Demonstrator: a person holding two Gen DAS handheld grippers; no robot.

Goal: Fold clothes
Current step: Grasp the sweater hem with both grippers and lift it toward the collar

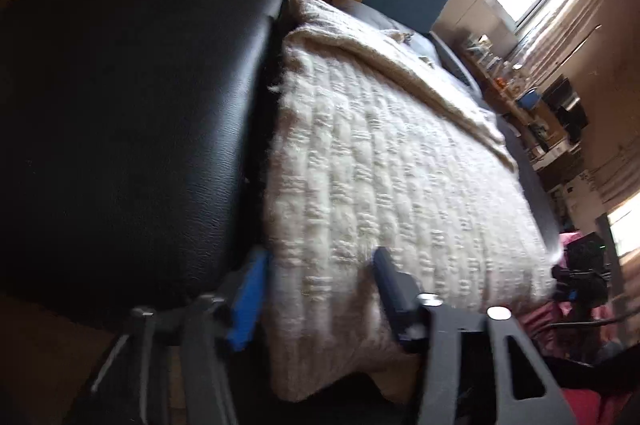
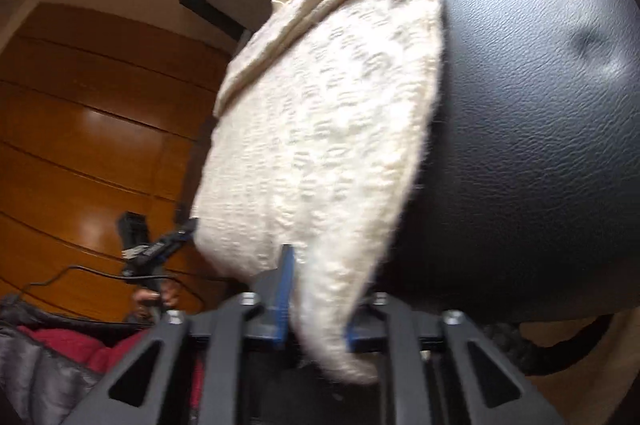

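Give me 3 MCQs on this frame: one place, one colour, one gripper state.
1. The sweater lies on:
A. a wooden floor
B. a black leather cushion
C. a glass table

2. The sweater's colour:
A. cream
B. red
C. navy

3. The right gripper is:
A. open, clear of cloth
B. shut on nothing
C. shut on the sweater's hem

Key:
1 B, the knit spreads over black leather in both views.
2 A, off-white knit throughout.
3 C, the right wrist view shows cloth pinched between the blue pads, while the left gripper stands open around the near edge.
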